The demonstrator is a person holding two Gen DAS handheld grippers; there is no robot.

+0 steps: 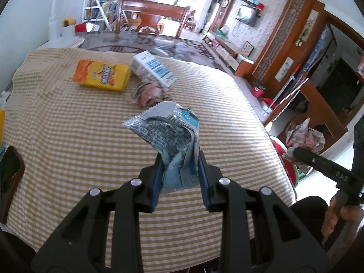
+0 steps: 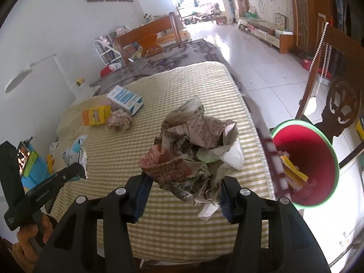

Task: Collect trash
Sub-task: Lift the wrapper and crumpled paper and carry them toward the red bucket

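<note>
While both loads hang over the worktop's checked cloth [image 1: 68, 136], I judge I'm mid-carry toward the red bin [image 2: 318, 159] just off its right edge. My left gripper [image 1: 179, 170] has its fingers pinching a silver-blue foil wrapper [image 1: 166, 127], long axis rising up and away from them, torn end leaning left. My right gripper [image 2: 184, 193] has its fingers pinching a crumpled newspaper ball [image 2: 195, 150], no clear long axis. Next I'd bring each over the bin mouth before spreading the fingers

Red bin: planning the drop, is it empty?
Not empty. The red bin already holds a yellow wrapper against its inner wall.
</note>
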